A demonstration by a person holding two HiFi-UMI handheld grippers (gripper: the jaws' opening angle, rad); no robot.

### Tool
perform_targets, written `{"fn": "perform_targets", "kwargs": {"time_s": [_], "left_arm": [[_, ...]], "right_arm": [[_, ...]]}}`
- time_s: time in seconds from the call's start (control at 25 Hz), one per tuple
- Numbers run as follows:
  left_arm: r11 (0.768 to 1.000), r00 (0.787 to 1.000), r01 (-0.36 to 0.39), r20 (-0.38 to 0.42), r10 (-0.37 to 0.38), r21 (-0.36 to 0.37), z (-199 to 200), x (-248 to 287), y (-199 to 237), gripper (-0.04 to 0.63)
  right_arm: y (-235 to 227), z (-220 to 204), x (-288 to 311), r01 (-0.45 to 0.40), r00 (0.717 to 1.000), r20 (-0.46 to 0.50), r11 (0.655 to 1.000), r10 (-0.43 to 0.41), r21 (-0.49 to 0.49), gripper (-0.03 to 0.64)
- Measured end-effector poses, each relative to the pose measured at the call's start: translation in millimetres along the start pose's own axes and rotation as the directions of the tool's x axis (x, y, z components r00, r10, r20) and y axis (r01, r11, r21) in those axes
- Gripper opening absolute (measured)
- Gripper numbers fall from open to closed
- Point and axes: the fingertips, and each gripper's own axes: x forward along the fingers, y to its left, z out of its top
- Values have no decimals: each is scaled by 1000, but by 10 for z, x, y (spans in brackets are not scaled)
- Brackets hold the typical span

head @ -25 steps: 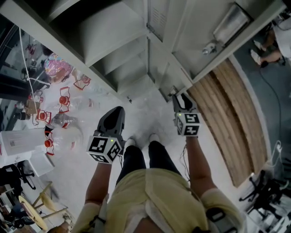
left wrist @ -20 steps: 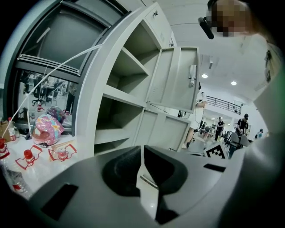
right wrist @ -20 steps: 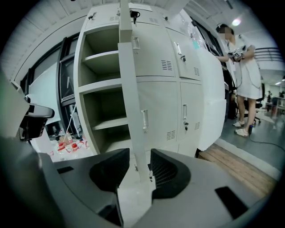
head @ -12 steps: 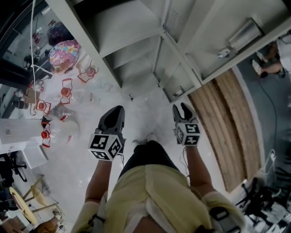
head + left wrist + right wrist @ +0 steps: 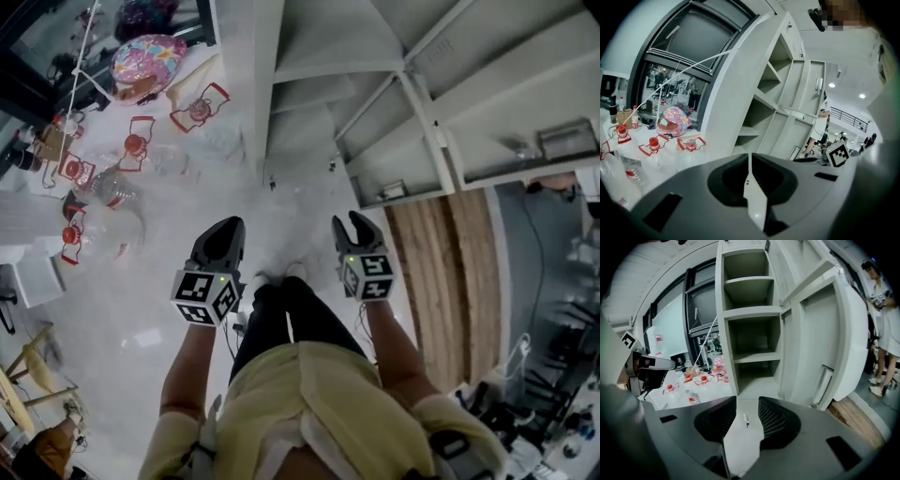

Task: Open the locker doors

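Note:
The pale grey locker (image 5: 375, 84) fills the top of the head view with its doors swung open and bare shelves (image 5: 750, 312) showing. One open door carries a long handle (image 5: 821, 384). My left gripper (image 5: 228, 228) hangs over the white floor in front of the locker, shut and holding nothing. In the left gripper view the jaws (image 5: 750, 158) meet at a thin slit, and the locker (image 5: 785, 98) stands beyond them. My right gripper (image 5: 352, 223) is level with the left one, open and apart from the doors. Floor shows through its gap (image 5: 746, 403).
Plastic bottles with red caps (image 5: 103, 202) and a pink patterned bag (image 5: 150, 56) lie on the floor at the left. Wooden planks (image 5: 441, 281) run along the floor at the right. A person (image 5: 883, 310) stands beyond the open door. The person's legs are below the grippers.
The view has swung so that the locker sits more upright. Both grippers have drawn back from the locker towards the body; the right one has left the lowest door's edge.

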Motion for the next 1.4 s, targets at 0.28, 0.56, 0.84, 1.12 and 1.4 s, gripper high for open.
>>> {"fn": "perform_targets", "kwargs": {"time_s": [0.28, 0.56, 0.84, 1.12, 1.4], "left_arm": [[995, 995, -91, -41, 90, -38, -347, -116, 280, 5], [963, 970, -244, -32, 242, -118, -580, 11, 578, 5], [916, 933, -354, 4, 361, -188, -891, 350, 674, 5], [871, 897, -432, -11, 442, -233, -1361, 382, 881, 5], [866, 894, -448, -76, 442, -224, -2039, 474, 1200, 5]], "right_arm": [[352, -90, 411, -122, 992, -40, 990, 119, -68, 144], [441, -327, 1099, -230, 970, -120, 960, 213, -157, 144], [448, -563, 1757, -329, 939, -184, 914, 290, -238, 144], [478, -988, 2253, -351, 926, -231, 907, 299, -232, 144], [562, -1633, 2774, -328, 925, -268, 920, 268, -214, 144]]}}
